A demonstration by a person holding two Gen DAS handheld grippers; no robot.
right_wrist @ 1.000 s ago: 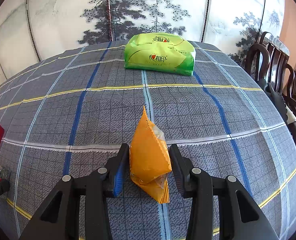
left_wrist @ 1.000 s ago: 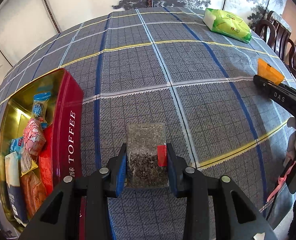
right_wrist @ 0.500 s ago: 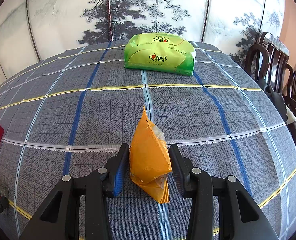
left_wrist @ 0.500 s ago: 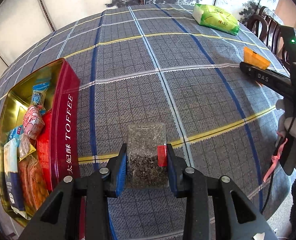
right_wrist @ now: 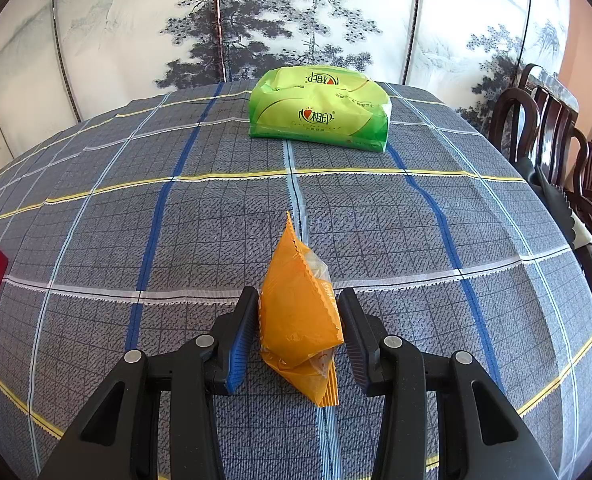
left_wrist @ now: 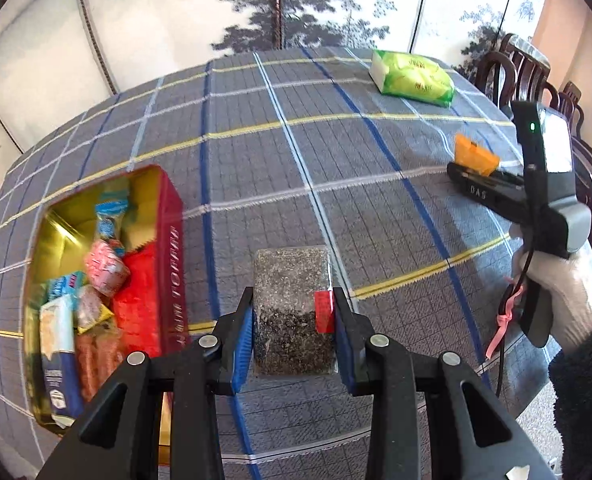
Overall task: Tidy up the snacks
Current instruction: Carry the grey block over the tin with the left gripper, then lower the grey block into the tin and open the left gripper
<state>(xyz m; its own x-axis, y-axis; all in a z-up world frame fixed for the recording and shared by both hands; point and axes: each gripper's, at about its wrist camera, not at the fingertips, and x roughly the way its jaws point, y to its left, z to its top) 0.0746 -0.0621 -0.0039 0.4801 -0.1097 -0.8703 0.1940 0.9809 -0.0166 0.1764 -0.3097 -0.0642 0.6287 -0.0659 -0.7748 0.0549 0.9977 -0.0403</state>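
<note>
With left gripper [left_wrist: 292, 330] clamped on the dark seaweed packet [left_wrist: 292, 308], carry left to the toffee tin [left_wrist: 96, 280]; right gripper [right_wrist: 298, 334] pinches orange packet [right_wrist: 300, 316].

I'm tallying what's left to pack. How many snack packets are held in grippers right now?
2: a dark speckled packet clamped in the left gripper, and an orange packet clamped in the right gripper.
</note>
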